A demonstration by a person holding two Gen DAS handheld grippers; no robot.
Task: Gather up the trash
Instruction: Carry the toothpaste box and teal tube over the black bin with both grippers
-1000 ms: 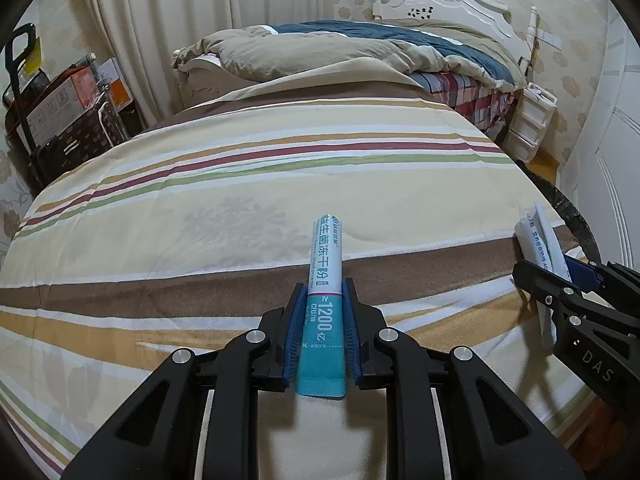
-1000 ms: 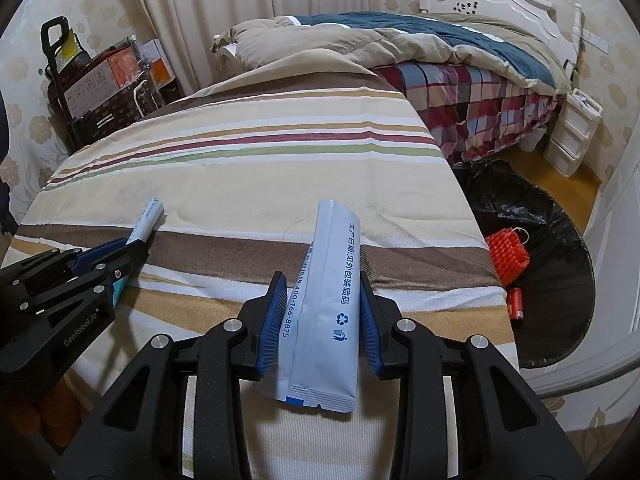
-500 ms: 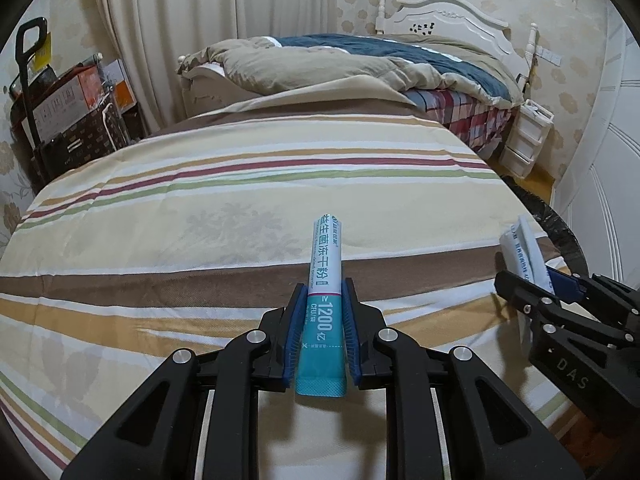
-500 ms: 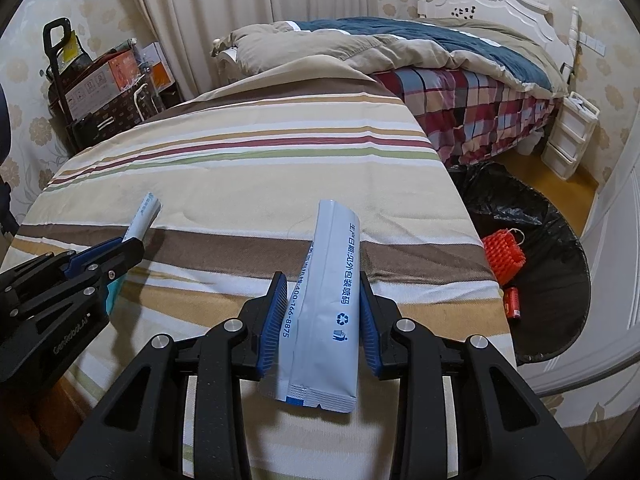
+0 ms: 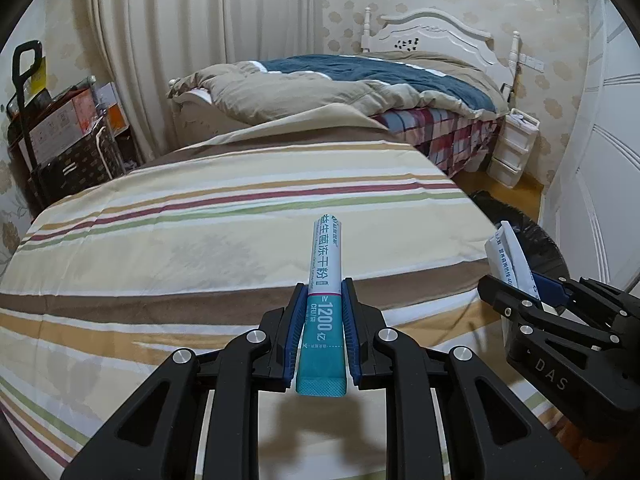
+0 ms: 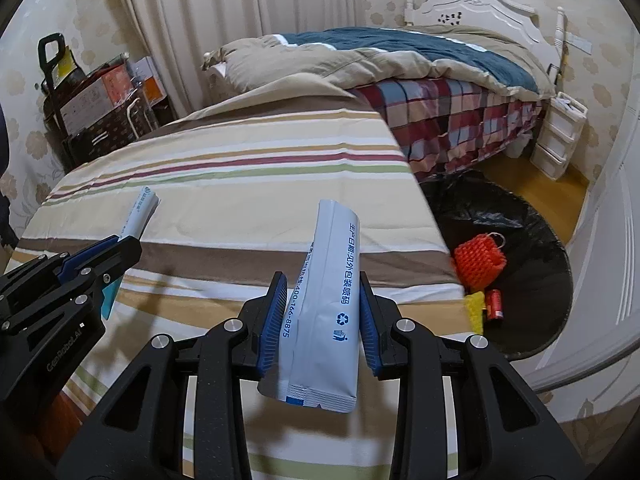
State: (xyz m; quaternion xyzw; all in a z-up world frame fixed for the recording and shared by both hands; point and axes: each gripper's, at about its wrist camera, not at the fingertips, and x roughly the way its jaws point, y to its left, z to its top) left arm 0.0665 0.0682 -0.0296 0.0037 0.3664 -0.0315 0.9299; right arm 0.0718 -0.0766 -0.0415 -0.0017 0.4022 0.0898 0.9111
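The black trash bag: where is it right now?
In the right wrist view the black trash bag lies open on the floor, right of the striped bed and below the plaid bedspread, with an orange mesh item inside.

Between the left gripper's fingers (image 5: pixel 294 334) stands a sachet (image 5: pixel 325 280), over the striped bedspread (image 5: pixel 200 248). Right of them, the right gripper (image 6: pixel 323 312) clamps a packet (image 6: pixel 328 304). Right of those fingers, on the floor beside the bedspread's edge, lies a trash bag (image 6: pixel 532 256) with a mesh piece (image 6: pixel 480 264) inside.
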